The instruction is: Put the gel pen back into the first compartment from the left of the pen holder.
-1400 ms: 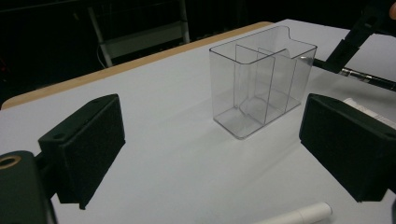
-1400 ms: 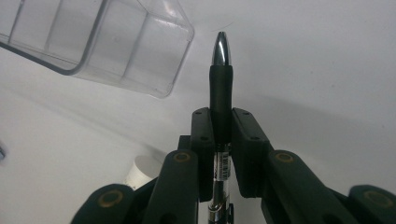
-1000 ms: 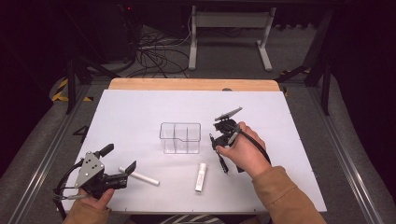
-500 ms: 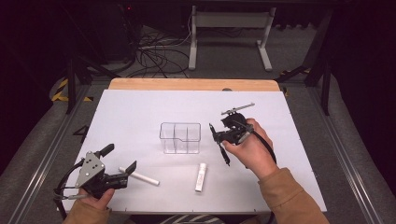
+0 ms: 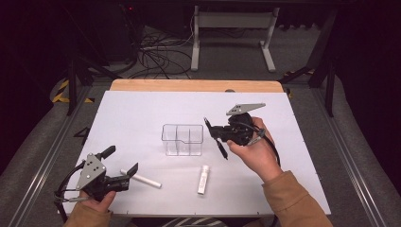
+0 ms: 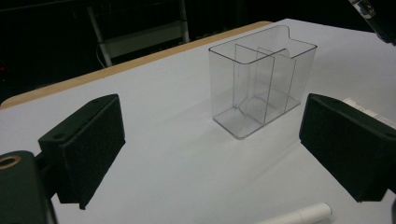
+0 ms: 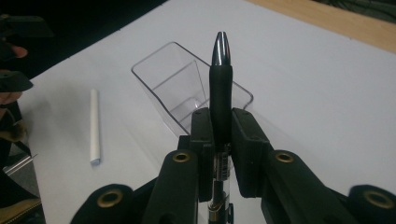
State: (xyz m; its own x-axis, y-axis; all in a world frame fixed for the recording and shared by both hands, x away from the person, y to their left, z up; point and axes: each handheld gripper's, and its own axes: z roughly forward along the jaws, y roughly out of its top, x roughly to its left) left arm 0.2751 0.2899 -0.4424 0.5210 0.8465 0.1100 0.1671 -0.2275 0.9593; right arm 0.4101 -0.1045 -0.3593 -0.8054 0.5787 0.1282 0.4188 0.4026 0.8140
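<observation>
At right, right tongs [image 5: 218, 137]: clamping a pen [image 7: 220, 88], hovering just right of the box [image 5: 182, 139].
Near left, left tongs [image 5: 124, 171]: gaping wide, gripping nothing, resting on the worktop [image 5: 142, 113].

The pen [image 7: 221, 88] is black with a shiny silver tip, clamped between black pads. The divided organizer box [image 5: 182, 139] is clear and colourless. Two tubes, one [image 5: 141, 178] plain white, the other [image 5: 203, 179] white with faint markings, lie on the pale grey-white mat [image 5: 142, 113], edged by light wood.
</observation>
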